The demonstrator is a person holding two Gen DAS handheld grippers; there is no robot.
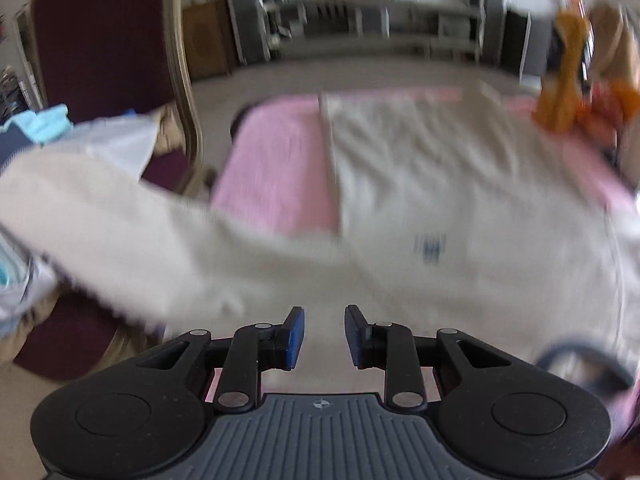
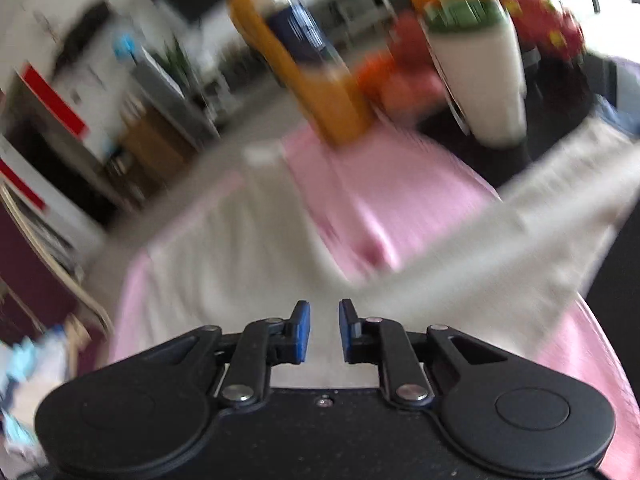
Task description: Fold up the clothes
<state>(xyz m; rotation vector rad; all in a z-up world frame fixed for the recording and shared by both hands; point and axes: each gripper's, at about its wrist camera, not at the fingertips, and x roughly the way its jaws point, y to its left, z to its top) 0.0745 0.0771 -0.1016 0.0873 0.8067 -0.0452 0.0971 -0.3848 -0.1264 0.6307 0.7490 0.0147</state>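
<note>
Left gripper: released, above shirt.
Right gripper: released.
Shirt: spread on pink cloth, sleeves outstretched.

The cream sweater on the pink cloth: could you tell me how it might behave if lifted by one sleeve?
The cream sweater looks soft and wrinkled, so it would probably hang limp. Its sleeve drapes off the pink cloth, so the body may drag rather than lift flat.

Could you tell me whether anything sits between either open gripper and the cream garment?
Nothing visible does: the left gripper and the right gripper both point straight at the cream garment, spread on the pink cover.
</note>
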